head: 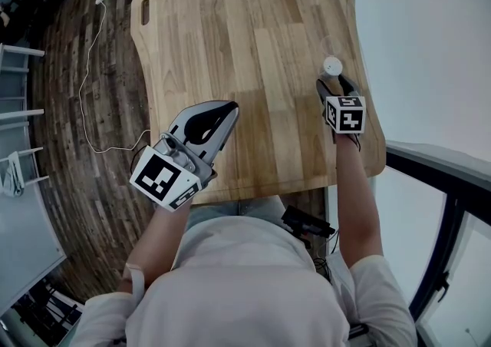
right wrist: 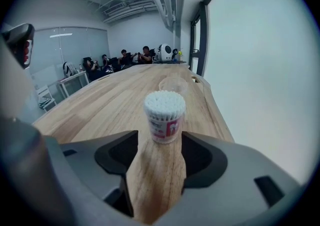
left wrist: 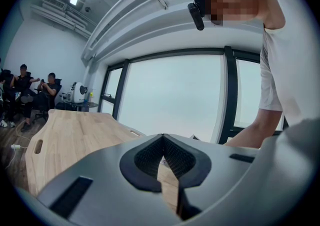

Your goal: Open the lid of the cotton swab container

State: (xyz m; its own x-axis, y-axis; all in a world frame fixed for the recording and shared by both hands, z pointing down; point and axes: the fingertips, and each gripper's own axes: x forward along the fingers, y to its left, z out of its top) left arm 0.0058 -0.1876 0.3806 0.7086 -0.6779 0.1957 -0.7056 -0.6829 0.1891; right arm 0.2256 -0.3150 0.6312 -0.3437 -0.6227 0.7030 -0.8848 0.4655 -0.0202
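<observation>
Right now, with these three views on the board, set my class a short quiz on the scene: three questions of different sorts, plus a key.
1. True or false: the left claw is shut with nothing between its jaws.
2. Pick one. The cotton swab container is: A) standing upright on the wooden table; B) lying on its side on the table; C) down on the floor.
3. Fill in: the claw whose jaws stand apart, with the container at their tips, is the ____ claw.

Key: 1 true; 2 A; 3 right claw.
</observation>
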